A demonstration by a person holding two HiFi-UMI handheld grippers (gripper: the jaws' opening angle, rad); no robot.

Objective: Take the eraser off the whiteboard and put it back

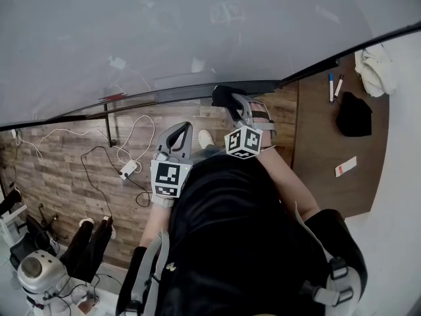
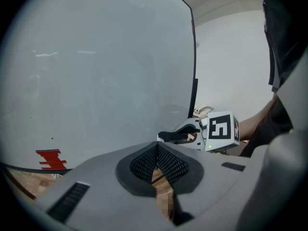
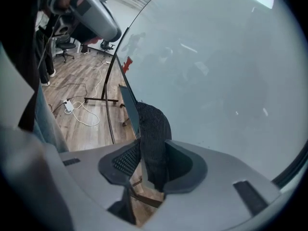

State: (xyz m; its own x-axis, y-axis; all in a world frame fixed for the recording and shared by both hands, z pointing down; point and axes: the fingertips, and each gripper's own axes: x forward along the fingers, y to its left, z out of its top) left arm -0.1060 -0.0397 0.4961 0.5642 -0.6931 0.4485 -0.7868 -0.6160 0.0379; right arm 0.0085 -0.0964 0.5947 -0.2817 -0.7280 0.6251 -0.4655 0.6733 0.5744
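The whiteboard point(image 1: 164, 38) fills the top of the head view, with its dark bottom rail point(image 1: 177, 95) running below it. A black eraser point(image 1: 225, 96) sits at that rail's right end, in front of the board. My right gripper point(image 1: 231, 104) is shut on it; in the right gripper view the eraser point(image 3: 154, 134) stands on edge between both pads, close to the board point(image 3: 216, 81). My left gripper point(image 1: 181, 131) hangs to the left and lower, shut and empty, its pads point(image 2: 144, 163) meeting at the tips. From the left gripper view the right gripper point(image 2: 182, 134) shows with the eraser point(image 2: 172, 136).
A brown table point(image 1: 329, 130) at the right carries two markers point(image 1: 334, 87), a black object point(image 1: 355, 114), a white cloth point(image 1: 375, 68) and a white card point(image 1: 345, 166). A power strip point(image 1: 128, 170) and cables lie on the wood floor. Equipment point(image 1: 39, 268) stands lower left.
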